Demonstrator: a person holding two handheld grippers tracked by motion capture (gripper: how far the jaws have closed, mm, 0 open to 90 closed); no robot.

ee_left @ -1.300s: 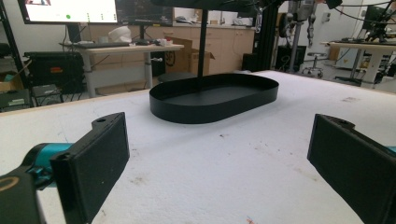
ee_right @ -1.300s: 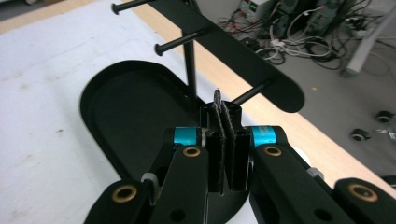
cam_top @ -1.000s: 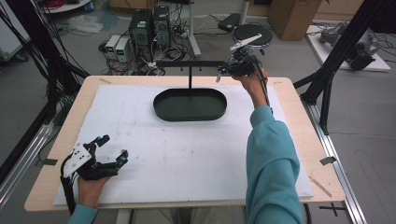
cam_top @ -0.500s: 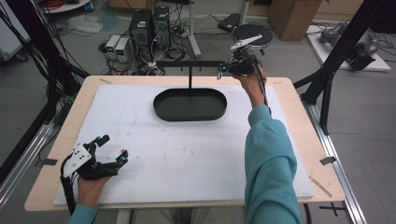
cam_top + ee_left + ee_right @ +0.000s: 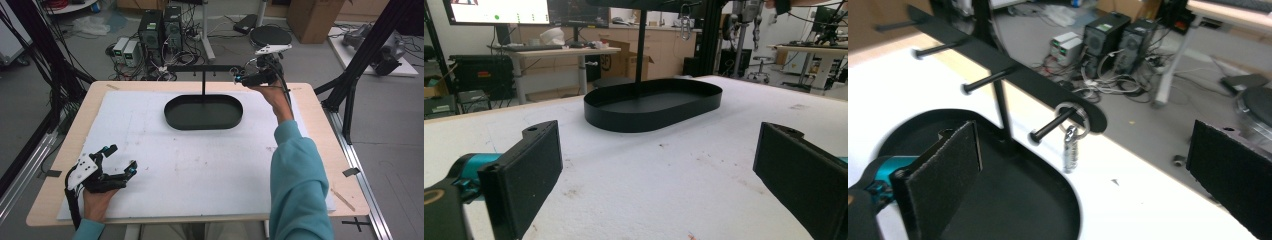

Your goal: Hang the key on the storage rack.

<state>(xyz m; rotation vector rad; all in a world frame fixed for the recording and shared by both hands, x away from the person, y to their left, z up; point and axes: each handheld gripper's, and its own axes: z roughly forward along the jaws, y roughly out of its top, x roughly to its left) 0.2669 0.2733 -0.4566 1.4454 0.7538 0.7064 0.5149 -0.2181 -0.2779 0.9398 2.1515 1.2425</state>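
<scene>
One small silver keyring with a dangling metal fob hangs on the end peg of the black T-shaped metal rack, straight ahead between the right tool's just-released, wide-apart jaws. Far off, the left tool sits released on the counter.

A white mat covers the wooden table. At upper centre of the frame a black oval tray sits with a thin post rising to a crossbar. The right gripper is up at the bar's right end, its jaws just opened and parted, on a teal-sleeved arm. The left gripper rests at the lower left on the mat, jaws wide, well apart from the tray.
</scene>
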